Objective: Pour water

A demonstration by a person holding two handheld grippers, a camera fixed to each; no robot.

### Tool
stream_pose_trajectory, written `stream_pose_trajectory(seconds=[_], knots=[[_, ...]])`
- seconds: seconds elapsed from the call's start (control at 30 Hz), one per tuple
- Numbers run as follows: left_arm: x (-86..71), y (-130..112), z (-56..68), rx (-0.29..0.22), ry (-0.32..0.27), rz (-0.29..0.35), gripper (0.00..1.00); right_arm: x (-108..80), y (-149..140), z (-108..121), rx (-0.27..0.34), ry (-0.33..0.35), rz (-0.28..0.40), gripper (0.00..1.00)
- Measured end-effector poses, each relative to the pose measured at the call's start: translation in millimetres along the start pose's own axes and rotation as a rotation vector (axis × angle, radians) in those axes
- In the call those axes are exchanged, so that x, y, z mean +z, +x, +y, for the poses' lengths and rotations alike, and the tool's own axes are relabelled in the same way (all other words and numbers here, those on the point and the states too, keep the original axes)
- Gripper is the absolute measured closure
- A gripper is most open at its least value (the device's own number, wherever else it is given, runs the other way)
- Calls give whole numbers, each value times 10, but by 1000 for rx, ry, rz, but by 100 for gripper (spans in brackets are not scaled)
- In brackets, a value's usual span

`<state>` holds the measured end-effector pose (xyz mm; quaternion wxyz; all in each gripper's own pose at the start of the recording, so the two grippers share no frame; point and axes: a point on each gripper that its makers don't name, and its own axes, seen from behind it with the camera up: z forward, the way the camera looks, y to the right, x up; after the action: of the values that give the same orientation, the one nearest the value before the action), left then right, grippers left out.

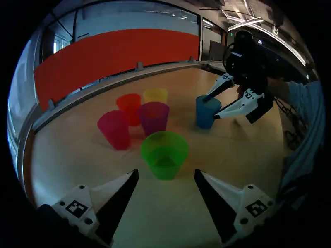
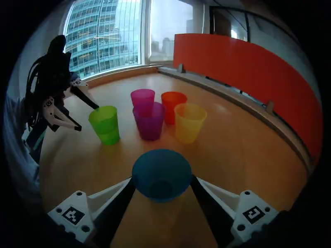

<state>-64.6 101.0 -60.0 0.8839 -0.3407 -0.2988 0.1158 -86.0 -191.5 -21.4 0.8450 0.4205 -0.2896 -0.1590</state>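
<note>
A blue cup (image 2: 161,173) stands upright on the wooden table, deep between the fingers of my right gripper (image 2: 162,181). The fingers flank its rim at about full width; I cannot see them squeezing it. In the left gripper view the same blue cup (image 1: 207,111) sits between the right gripper's (image 1: 210,108) white fingers. A green cup (image 1: 164,155) stands just ahead of my left gripper (image 1: 165,172), which is open with its fingertips on either side of the cup's base. From the right gripper view, the left gripper (image 2: 89,119) reaches toward the green cup (image 2: 104,124).
Behind the green cup cluster a magenta cup (image 1: 115,129), a purple cup (image 1: 154,118), an orange-red cup (image 1: 129,107) and a yellow cup (image 1: 155,96). An orange panel (image 1: 116,53) and a rail (image 1: 124,78) bound the table's far edge. A person's sleeve (image 1: 306,103) is at right.
</note>
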Motion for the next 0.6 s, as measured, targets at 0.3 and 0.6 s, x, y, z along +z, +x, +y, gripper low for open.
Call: stream_pose_trajectory(seconds=[0.3, 0.6], knots=[[-128, -28, -32, -6, 32, 15, 0, -225, -58, 10, 11, -26, 19, 0], [-330, 73, -96, -31, 72, 65, 0, -485, -93, 74, 24, -68, 46, 0]])
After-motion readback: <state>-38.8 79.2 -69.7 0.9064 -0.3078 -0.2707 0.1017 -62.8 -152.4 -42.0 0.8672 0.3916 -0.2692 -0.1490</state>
